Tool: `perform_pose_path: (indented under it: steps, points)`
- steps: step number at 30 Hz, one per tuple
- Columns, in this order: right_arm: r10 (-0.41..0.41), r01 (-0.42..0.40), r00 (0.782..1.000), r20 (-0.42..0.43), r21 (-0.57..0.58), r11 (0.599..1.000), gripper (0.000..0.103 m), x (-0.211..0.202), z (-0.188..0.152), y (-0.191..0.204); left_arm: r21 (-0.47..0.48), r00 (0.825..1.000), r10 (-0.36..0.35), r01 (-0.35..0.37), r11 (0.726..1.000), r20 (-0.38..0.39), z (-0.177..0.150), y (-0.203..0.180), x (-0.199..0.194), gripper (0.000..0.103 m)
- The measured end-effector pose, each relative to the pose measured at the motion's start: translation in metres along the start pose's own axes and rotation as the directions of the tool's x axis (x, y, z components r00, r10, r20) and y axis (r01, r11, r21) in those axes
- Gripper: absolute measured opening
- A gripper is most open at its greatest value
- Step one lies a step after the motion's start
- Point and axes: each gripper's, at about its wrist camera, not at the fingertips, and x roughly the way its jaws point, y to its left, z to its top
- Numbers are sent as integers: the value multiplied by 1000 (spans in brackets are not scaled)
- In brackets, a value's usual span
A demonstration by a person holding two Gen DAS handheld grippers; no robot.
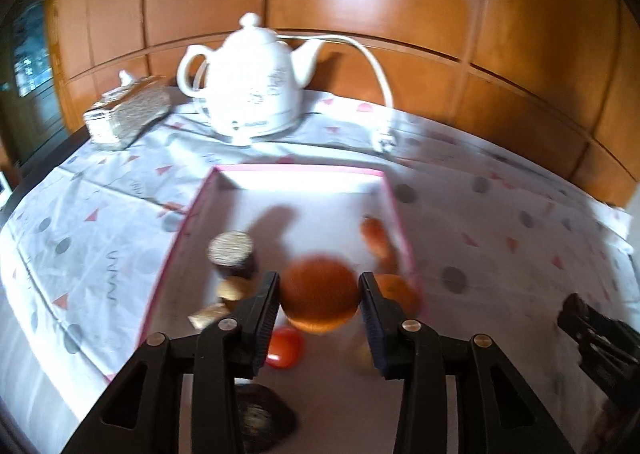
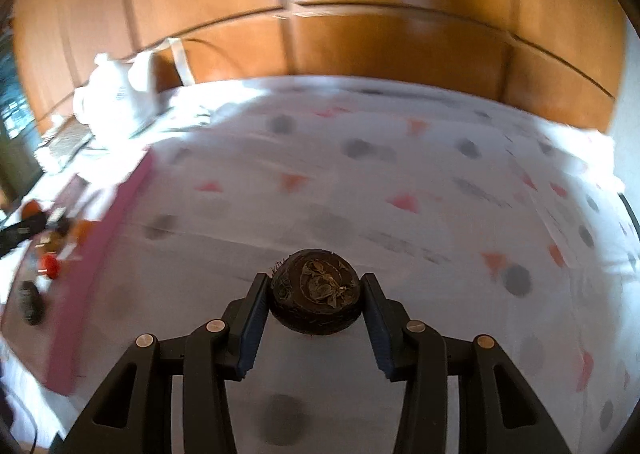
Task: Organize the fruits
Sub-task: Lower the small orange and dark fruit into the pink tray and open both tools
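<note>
In the left wrist view my left gripper (image 1: 319, 281) hangs over the white, pink-rimmed tray (image 1: 298, 171). A blurred orange (image 1: 319, 300) sits between its jaws; the pads do not seem to press on it. In the tray lie a second orange (image 1: 396, 288), a reddish fruit (image 1: 374, 236), a red fruit (image 1: 285, 346), a small tan fruit (image 1: 232, 288), a brown cylinder (image 1: 232, 254) and a dark lump (image 1: 262, 416). My right gripper (image 2: 315, 280) is shut on a dark brown round fruit (image 2: 316, 294) above the tablecloth, right of the tray's pink wall (image 2: 100, 254).
A white teapot (image 1: 248, 82) with a cord stands behind the tray, beside a patterned tissue box (image 1: 126, 112). The spotted tablecloth (image 2: 400, 182) covers the table up to a wooden panel wall. The right gripper's tip (image 1: 578, 308) shows at the edge of the left wrist view.
</note>
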Motion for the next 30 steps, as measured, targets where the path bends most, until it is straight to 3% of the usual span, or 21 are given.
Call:
perform_pose_path:
  steps: [4,11,21,27,30]
  points:
    - [112,-110,994,19,-81,991,46,-10,8,41,-35,999,28,-27,999,20,-3,13,-4,61]
    - [313,-307,950,-6,-214,927,46,-22,14,111,-99,997,69,-65,993,40,-8,33,-21,69]
    - [393,-400,915,-86,-312,862,46,-11,7,170,-135,986,136,-123,983,94,-13,57,-50,86]
    - [408,-426,904,-126,-309,850,47,-1,5,185,-155,981,161,-143,978,107,-14,67,-62,91]
    - [409,-425,905,-118,-303,853,57,-1,5,189,-158,980,169,-151,976,107,-17,69,-65,92]
